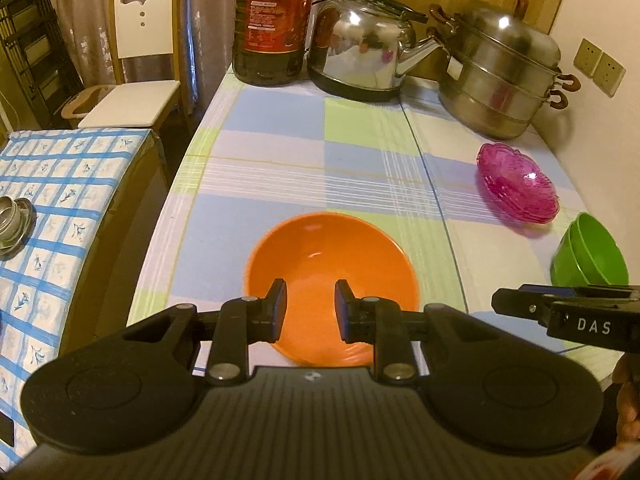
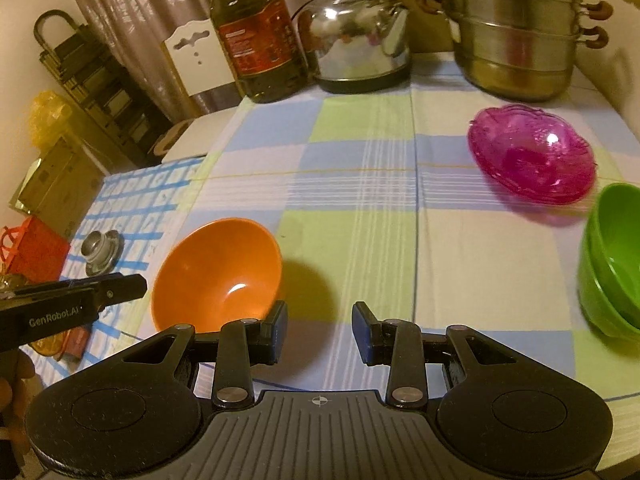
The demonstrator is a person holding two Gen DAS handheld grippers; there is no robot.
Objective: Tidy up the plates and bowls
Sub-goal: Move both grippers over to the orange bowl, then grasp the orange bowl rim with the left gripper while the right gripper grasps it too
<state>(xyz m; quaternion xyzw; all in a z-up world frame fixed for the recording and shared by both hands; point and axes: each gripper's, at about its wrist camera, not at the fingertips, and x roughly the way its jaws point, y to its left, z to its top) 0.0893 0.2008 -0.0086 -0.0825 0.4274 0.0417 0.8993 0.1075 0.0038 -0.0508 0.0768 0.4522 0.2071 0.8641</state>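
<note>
An orange bowl (image 1: pixel 332 280) stands upright on the checked tablecloth; it also shows in the right wrist view (image 2: pixel 216 276). My left gripper (image 1: pixel 310 310) is open and hovers over the bowl's near rim, holding nothing. My right gripper (image 2: pixel 319 332) is open and empty over bare cloth, just right of the orange bowl. A stack of pink glass plates (image 1: pixel 518 182) (image 2: pixel 532 156) lies at the right. Stacked green bowls (image 1: pixel 588 252) (image 2: pixel 612 256) stand at the right edge. The right gripper's side shows in the left wrist view (image 1: pixel 560 312).
A large oil bottle (image 1: pixel 274 20), a steel kettle (image 1: pixel 360 48) and a tiered steel steamer pot (image 1: pixel 504 76) line the table's far edge. A lower table with a blue checked cloth (image 1: pixel 52 208) holds a small metal cup (image 1: pixel 14 220). A white chair (image 1: pixel 136 72) stands behind.
</note>
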